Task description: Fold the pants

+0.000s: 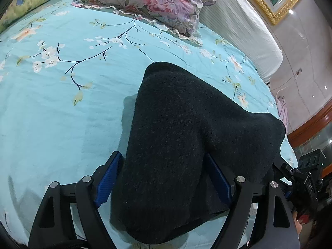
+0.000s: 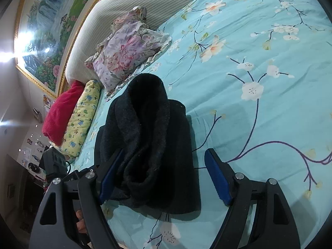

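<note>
The dark knitted pants lie bunched and folded on the turquoise flowered bedsheet. My left gripper is open, its blue pads on either side of the near end of the pants. In the right wrist view the pants show as a thick folded bundle with fleecy lining. My right gripper is open wide around the bundle's near end; the left pad touches the fabric, the right pad stands apart from it. The right gripper's body also shows at the right edge of the left wrist view.
A flowered purple pillow lies at the head of the bed by a white striped headboard. A yellow patterned pillow and a red cloth lie at the bed's edge. A framed painting hangs on the wall.
</note>
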The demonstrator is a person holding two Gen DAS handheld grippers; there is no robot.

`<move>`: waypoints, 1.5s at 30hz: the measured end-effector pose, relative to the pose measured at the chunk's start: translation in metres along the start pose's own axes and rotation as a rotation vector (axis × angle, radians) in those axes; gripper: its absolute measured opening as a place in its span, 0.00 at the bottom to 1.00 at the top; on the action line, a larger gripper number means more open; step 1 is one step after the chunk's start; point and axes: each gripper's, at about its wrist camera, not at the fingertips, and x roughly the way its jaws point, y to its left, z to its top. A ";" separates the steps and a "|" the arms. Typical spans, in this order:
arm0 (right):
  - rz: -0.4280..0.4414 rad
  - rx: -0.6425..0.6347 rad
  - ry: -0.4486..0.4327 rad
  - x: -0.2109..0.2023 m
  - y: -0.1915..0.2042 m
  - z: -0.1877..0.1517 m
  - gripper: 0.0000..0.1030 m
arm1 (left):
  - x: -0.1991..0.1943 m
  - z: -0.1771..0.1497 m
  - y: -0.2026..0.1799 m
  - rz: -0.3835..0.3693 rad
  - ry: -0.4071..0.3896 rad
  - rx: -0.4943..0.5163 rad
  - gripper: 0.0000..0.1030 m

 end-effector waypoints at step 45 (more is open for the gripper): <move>0.126 -0.102 0.026 0.010 0.062 -0.002 0.47 | -0.086 -0.002 -0.012 0.079 -0.182 0.125 0.29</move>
